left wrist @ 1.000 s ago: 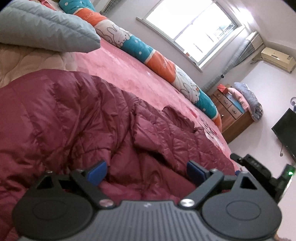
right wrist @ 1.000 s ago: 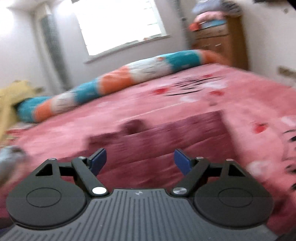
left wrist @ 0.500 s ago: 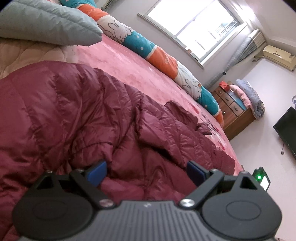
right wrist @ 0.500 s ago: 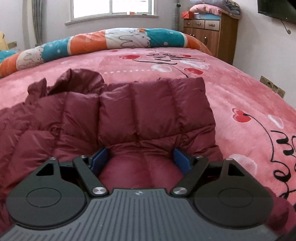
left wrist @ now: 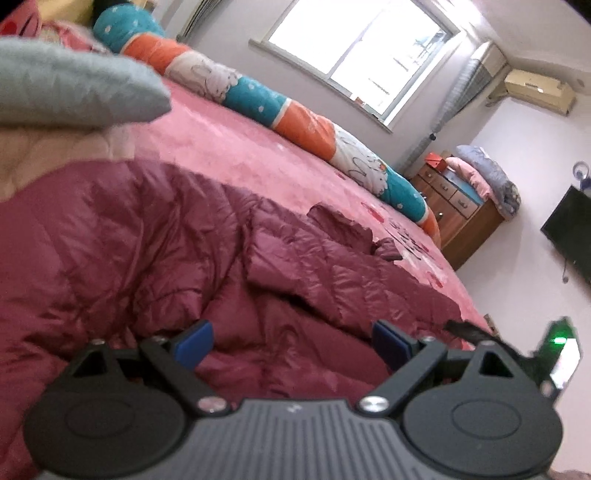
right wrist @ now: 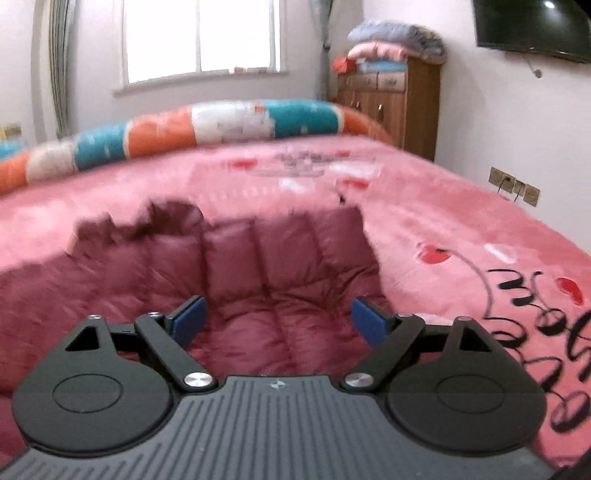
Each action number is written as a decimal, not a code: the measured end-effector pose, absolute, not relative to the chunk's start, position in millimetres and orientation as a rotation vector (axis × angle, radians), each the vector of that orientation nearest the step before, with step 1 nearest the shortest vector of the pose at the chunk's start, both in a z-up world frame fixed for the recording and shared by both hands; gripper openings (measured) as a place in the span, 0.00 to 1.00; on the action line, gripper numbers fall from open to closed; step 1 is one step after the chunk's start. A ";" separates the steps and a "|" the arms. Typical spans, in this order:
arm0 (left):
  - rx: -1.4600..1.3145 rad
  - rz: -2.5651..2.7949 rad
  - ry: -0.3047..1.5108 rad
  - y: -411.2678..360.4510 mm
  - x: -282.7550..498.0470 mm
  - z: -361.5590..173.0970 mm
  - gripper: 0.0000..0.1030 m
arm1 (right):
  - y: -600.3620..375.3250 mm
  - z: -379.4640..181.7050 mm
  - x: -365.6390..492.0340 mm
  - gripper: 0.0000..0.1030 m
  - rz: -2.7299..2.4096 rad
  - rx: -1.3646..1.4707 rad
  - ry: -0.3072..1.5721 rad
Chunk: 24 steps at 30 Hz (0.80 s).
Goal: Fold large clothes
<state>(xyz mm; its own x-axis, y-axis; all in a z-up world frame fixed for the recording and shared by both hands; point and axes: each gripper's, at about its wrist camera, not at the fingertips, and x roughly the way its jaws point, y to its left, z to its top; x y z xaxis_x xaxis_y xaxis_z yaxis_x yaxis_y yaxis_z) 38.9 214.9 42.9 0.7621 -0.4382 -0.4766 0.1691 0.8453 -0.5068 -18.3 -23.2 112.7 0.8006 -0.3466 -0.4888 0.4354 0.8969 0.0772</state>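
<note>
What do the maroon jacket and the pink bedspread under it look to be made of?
Maroon puffer jacket: probably nylon or polyester shell, slightly glossy, stitched into puffy padded channels. Pink bedspread: looks like plush fleece, matte and fuzzy, with printed hearts and lettering.

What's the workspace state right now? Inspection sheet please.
Surface: pink bedspread with heart print.
Job's things: maroon puffer jacket spread out, rumpled, not yet folded.
Clutter: grey pillow; striped bolster along the far edge.
Grippers: left hand-held gripper open over the jacket; right hand-held gripper open, holding nothing.
Cables: cord under the wall TV.
Surroundings: window, wooden dresser.
</note>
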 end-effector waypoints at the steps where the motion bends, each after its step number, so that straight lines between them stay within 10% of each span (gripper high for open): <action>1: -0.445 -0.341 0.611 214.2 33.2 47.9 0.90 | -19.2 119.4 -30.2 1.00 -0.409 0.203 0.468; 24: -0.451 -0.002 0.626 398.7 -80.9 79.4 0.95 | 27.3 147.3 -184.0 1.00 -0.179 0.330 0.439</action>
